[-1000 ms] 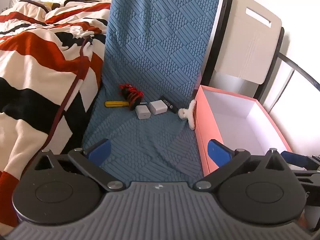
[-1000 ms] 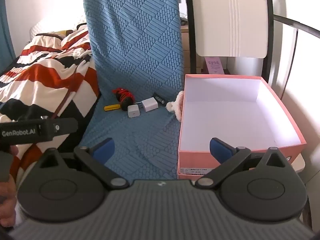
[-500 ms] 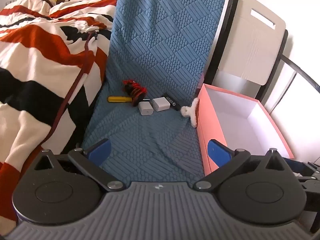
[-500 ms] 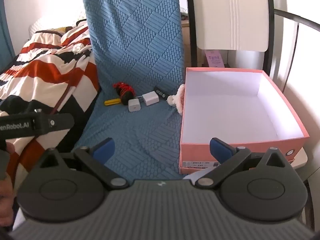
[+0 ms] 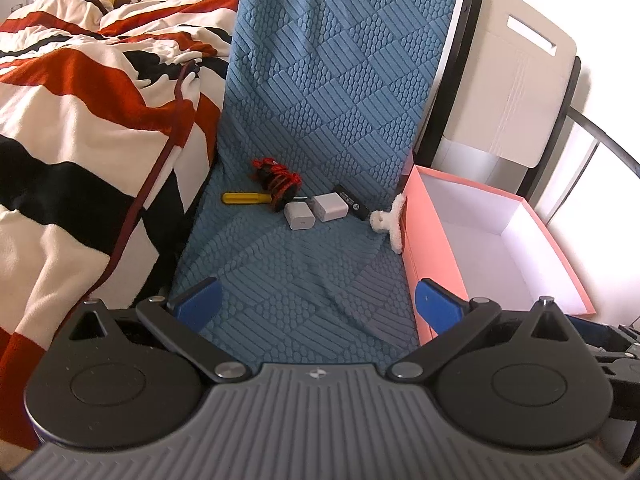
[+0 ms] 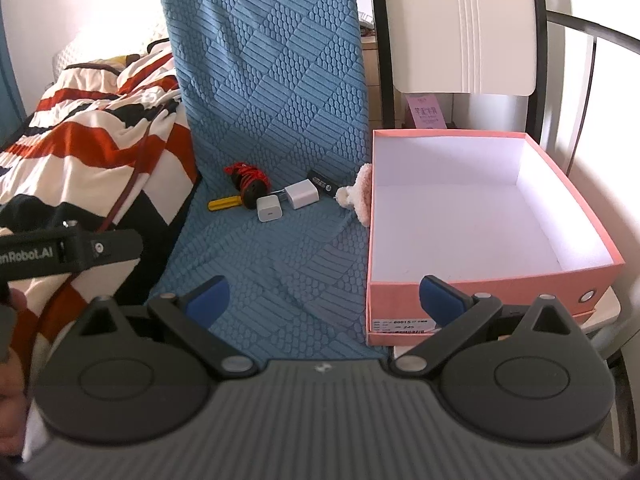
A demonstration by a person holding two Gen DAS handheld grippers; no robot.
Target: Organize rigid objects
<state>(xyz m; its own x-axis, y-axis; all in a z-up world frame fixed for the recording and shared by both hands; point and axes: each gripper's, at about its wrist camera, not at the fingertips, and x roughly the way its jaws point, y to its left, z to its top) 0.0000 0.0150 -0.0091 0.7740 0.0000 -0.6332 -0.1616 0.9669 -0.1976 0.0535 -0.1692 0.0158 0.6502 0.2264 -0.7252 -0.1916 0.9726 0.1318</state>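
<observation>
On a blue textured mat lie a yellow-handled tool, a black object wrapped in red cord, two white charger blocks, a black stick and a white fluffy hair clip. An empty pink box stands at the mat's right. The right wrist view shows the same items: chargers, clip, box. My left gripper and right gripper are both open and empty, well short of the items.
A striped red, black and white blanket covers the bed at left. A white folded chair with a black frame stands behind the box. The left gripper's body shows at the right view's left edge.
Both grippers have moved slightly forward toward the items, and the left view has shifted right. Jaws stay open; no object has moved.
</observation>
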